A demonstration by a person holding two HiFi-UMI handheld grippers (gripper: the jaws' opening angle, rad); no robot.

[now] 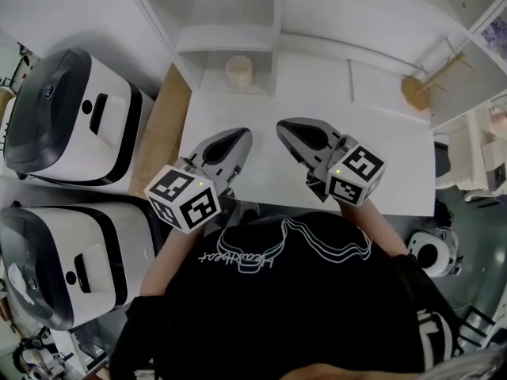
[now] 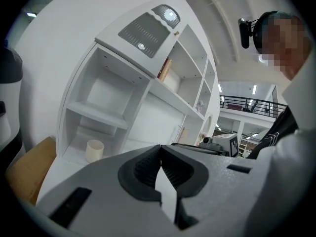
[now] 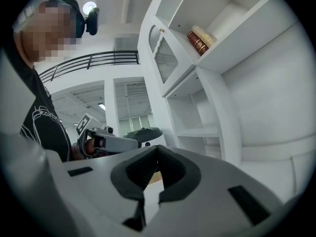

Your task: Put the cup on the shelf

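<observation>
On the head view I see the cup (image 1: 239,71) standing in the bottom compartment of the shelf (image 1: 226,38). It is well apart from my left tool (image 1: 241,136) and right tool (image 1: 283,127), which are over the white table (image 1: 380,157).

Left gripper view: the left tool is closed and empty, with the cup ahead at lower left.

Right gripper view: the right tool is closed and holds nothing.
</observation>
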